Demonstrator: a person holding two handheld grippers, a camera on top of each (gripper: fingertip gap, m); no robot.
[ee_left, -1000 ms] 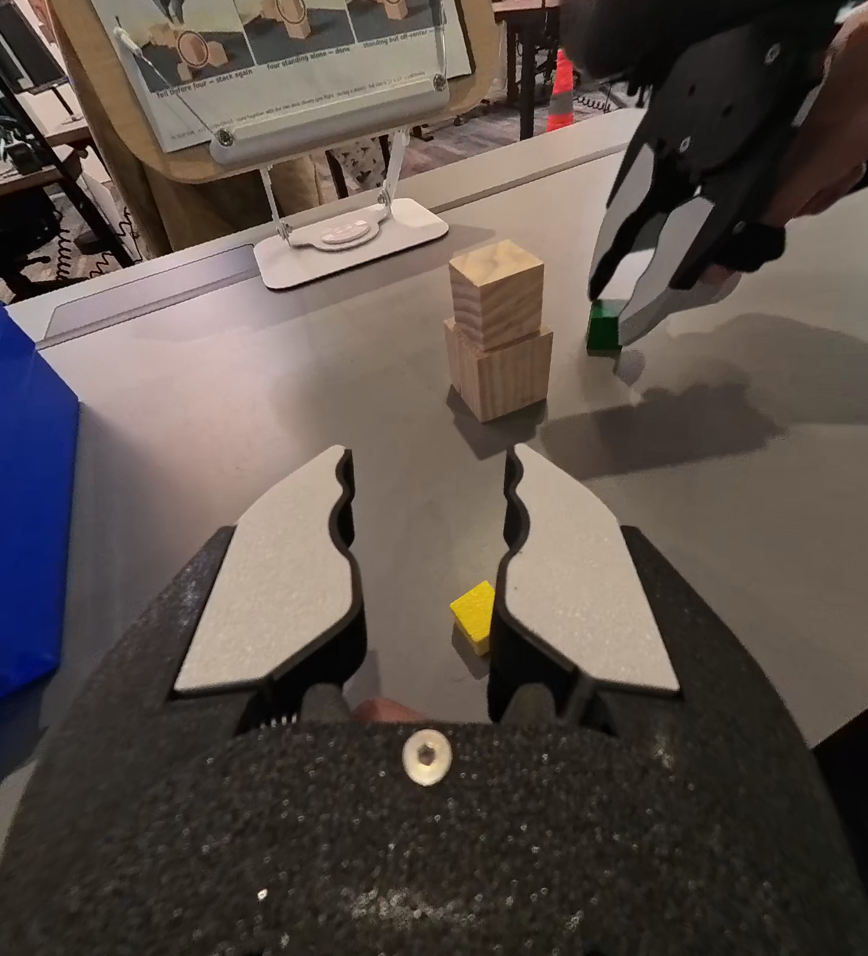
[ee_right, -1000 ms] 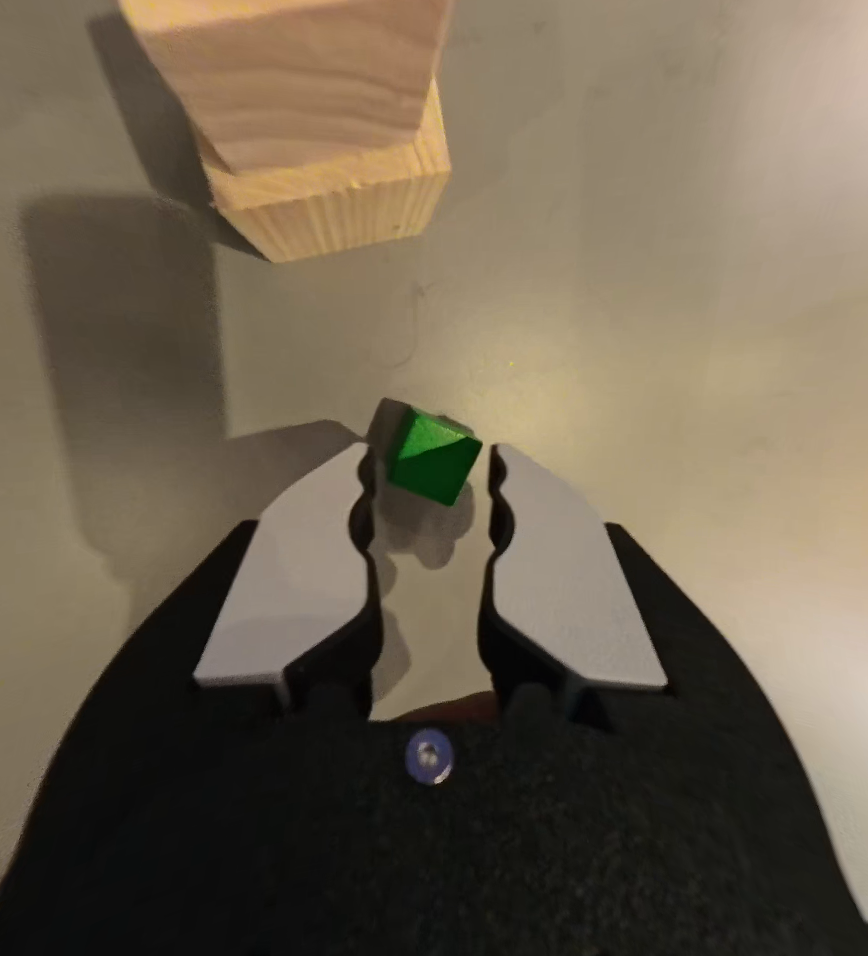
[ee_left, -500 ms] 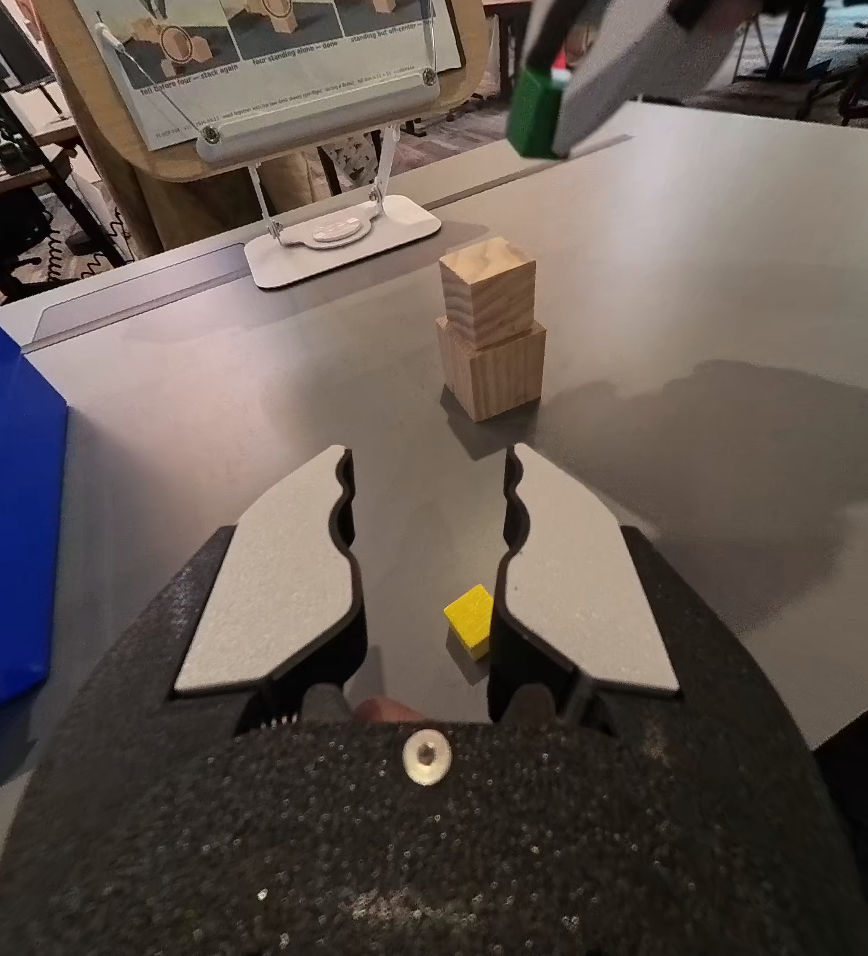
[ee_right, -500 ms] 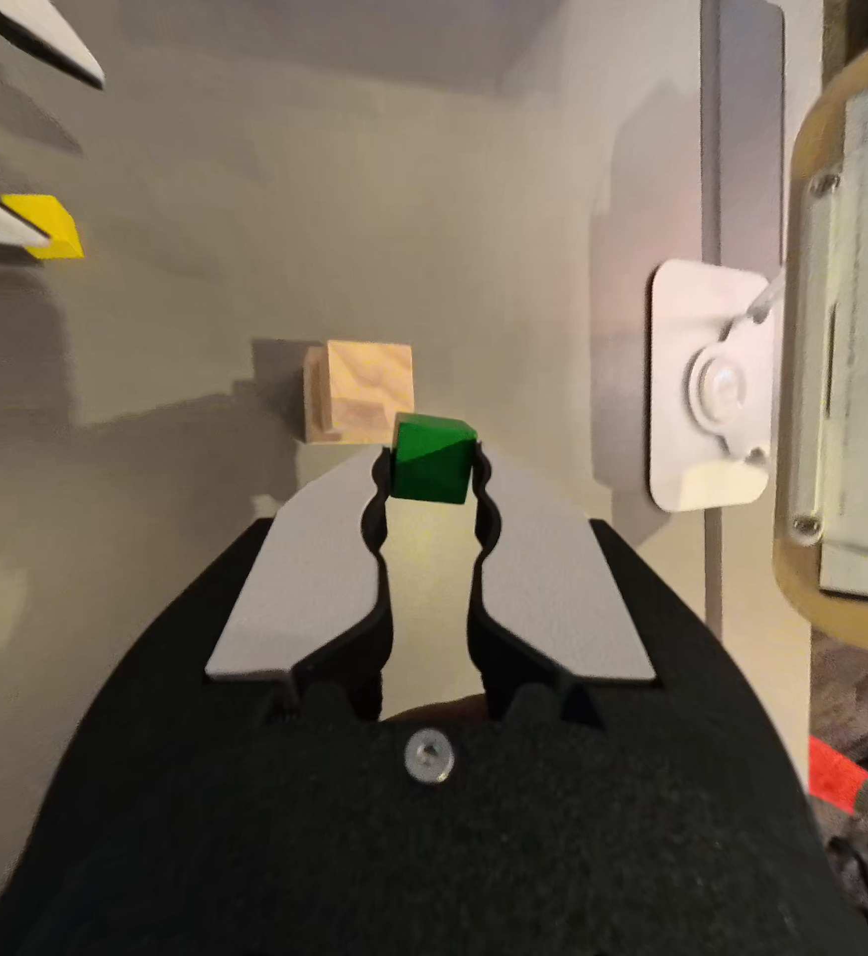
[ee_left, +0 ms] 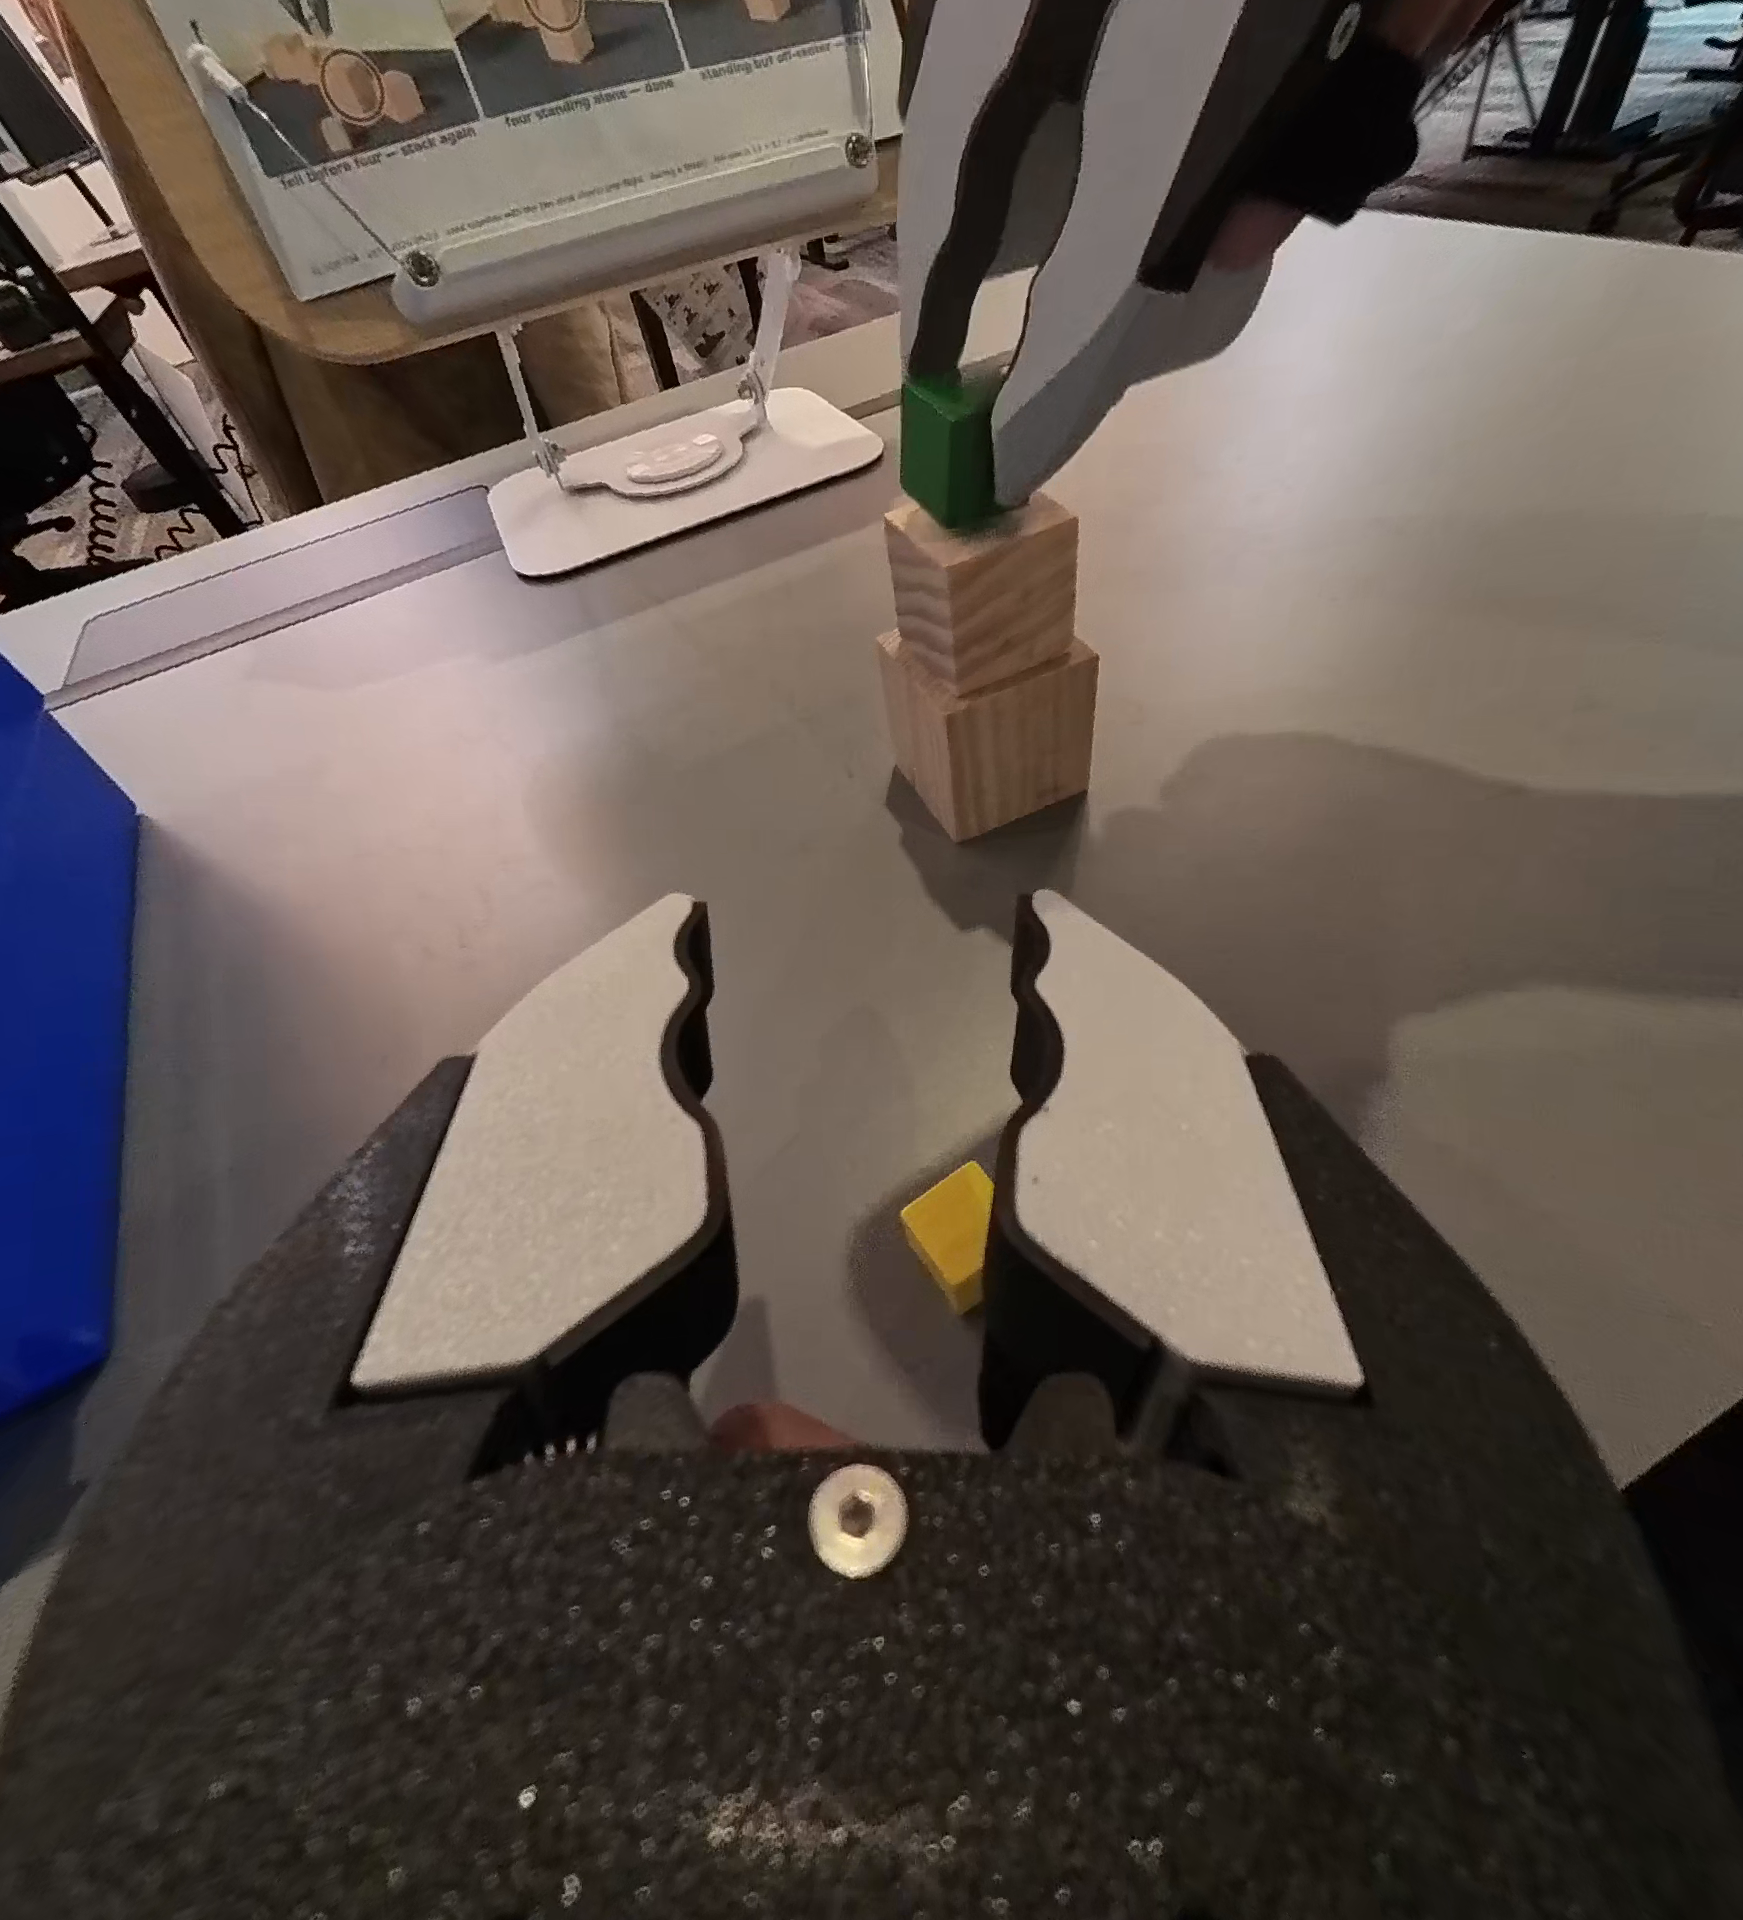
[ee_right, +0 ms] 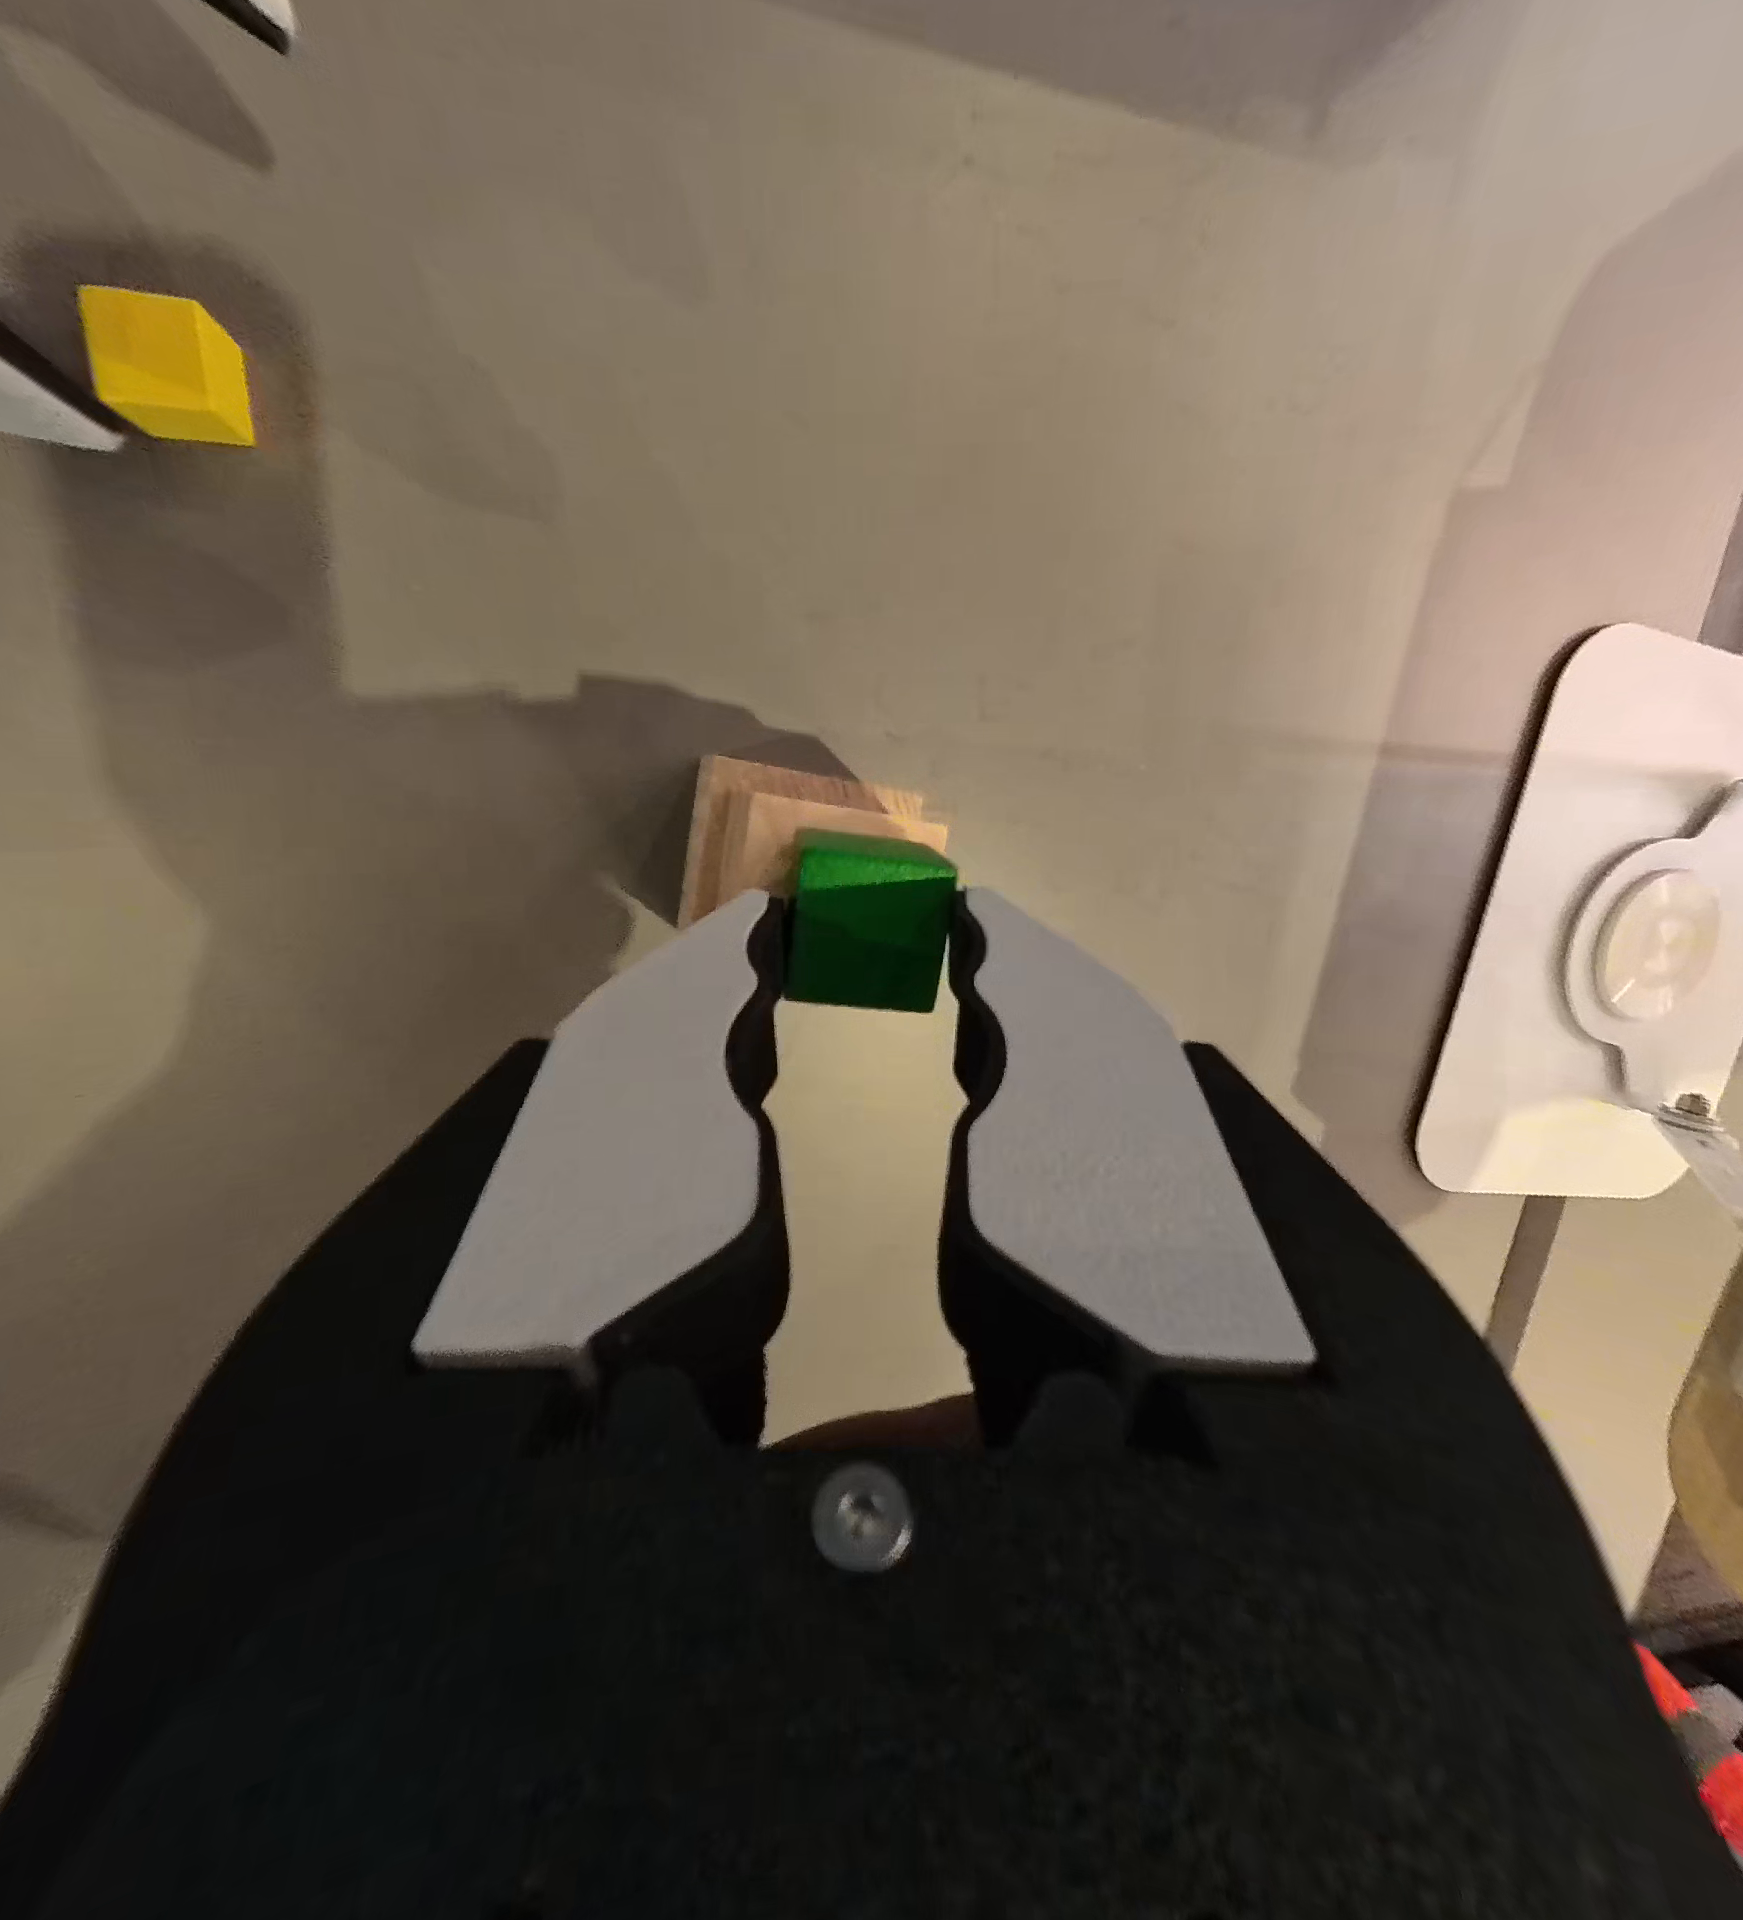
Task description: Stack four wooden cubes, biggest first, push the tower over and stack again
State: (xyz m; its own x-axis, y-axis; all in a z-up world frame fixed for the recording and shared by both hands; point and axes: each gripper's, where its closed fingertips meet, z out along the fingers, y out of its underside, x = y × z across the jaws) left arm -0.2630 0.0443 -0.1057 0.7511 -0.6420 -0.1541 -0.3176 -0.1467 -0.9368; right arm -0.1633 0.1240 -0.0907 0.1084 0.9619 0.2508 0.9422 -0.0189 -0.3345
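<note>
We see the right tool [ee_right: 867, 925] clamped on the green cube [ee_left: 945, 454], now right down on top of the two-cube wooden stack; half a second ago it was carried high above the table, and a second ago the cube sat on the table beside the stack with the tool closing around it. So pick and carry are done, and placement of the third cube is the step in hand.

The green cube looks to be touching, or just off, the top face of the smaller wooden cube [ee_left: 986, 608], toward that face's far-left corner rather than centred; we cannot tell for sure if it rests flat. That cube sits on the bigger wooden cube [ee_left: 992, 743], slightly rotated against it. The stack stands mid-table, nearer the far edge where the sign stand [ee_left: 685, 473] is.

The left tool [ee_left: 862, 971] is spread apart and holds nothing, low over the near part of the table. The yellow cube [ee_left: 945, 1247] lies on the table under it, just beside its right finger, untouched.

Our read: two cubes stacked, third about to be released, yellow left. An off-centre green cube could make the last placement shaky.

The blue bin [ee_left: 5, 1039] sits at the left edge.
</note>
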